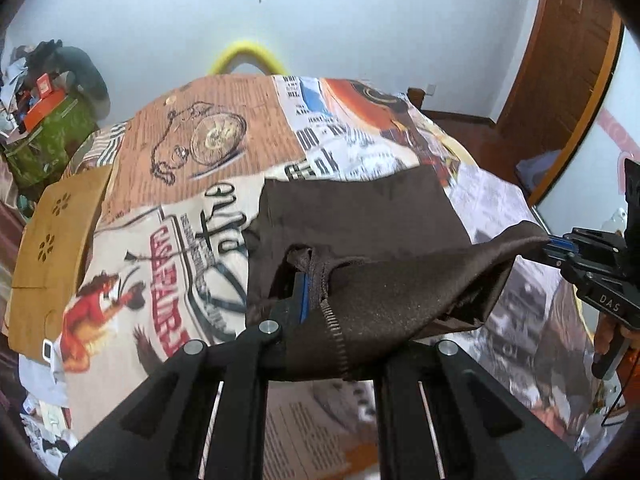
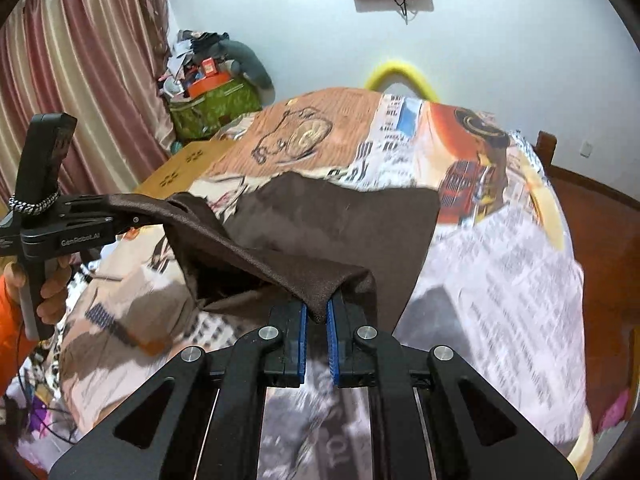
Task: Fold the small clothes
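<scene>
Two grippers clamp one brown garment [image 2: 332,220] over printed bedspread [image 2: 500,248]: left gripper [image 1: 316,300] pinches stitched hem, right gripper [image 2: 317,312] pinches opposite corner, near edge lifted, far part lying flat. Green bag [image 2: 212,108] by curtain [image 2: 80,60], heaped with clutter.

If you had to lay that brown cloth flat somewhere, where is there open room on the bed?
Bare room lies beyond the brown cloth, on the printed bedspread to its right and toward the pocket-watch picture. The near edge is crowded: left gripper and right gripper both pinch the cloth there.
</scene>
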`<state>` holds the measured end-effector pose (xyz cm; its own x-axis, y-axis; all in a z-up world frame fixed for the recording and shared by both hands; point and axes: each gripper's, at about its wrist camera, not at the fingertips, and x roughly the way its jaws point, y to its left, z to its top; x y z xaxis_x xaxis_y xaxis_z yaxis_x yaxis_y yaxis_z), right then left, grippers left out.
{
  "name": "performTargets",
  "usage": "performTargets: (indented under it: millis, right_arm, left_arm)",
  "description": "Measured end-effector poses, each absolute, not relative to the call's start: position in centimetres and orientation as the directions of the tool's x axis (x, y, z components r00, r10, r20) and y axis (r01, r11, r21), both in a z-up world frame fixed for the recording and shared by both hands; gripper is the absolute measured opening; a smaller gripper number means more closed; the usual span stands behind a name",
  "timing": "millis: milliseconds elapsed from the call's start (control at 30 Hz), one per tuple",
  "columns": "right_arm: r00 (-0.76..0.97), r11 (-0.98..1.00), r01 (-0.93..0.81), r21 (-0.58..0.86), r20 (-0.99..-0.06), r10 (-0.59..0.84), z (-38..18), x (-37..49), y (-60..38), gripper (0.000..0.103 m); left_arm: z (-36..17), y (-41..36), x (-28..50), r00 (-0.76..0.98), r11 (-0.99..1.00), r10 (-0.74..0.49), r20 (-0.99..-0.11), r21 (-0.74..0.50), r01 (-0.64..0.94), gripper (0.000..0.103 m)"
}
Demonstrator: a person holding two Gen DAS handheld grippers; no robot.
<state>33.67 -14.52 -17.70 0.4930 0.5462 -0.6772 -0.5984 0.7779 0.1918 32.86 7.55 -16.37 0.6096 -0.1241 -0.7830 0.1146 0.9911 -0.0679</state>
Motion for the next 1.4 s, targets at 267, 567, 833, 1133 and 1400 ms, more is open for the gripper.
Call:
performTargets:
  millis: [267,567,833,1133,1400]
  right_arm:
    - [0.522,0.787,-0.595,0.164,-0.666,0.533,-17.3,38.1,-13.7,0.007]
    - [0.492,0.806,-0.566,0.171,-0.715,0.497,-20.3,43.1,-12.8,0.007]
    - [0.405,0.829,-0.504,0.244,-0.781,0.475,-23.4,46.6,-12.9,0.008]
    - [0.468,0.861,-0.441,0.253,-0.754,0.461,-21.8,46.3,-15.2,0.041]
    - [0.477,0.839,-0.468,0.278,-0.72,0.504,-20.5,43.1,-16.6,0.049]
  left_arm:
    - [-16.9,8.3,38.3,0.599,0.993,-0.115,-0.793,-0.083,0.079,0.009]
    - [-21.6,9.2,44.2,0.503,0.992,-0.128,-0.855,-0.116,0.056,0.011]
    - [-25.2,11.0,48.0,0.437,0.995,-0.06,-0.897,-0.09,-0.048,0.05]
    - [-21.1,12.0,44.6,0.528,0.999,-0.033,-0.848,-0.048,-0.015,0.07]
    - [-21.2,12.3,39.0,0.507,0.996,-0.086,-0.857,-0.073,0.046,0.083]
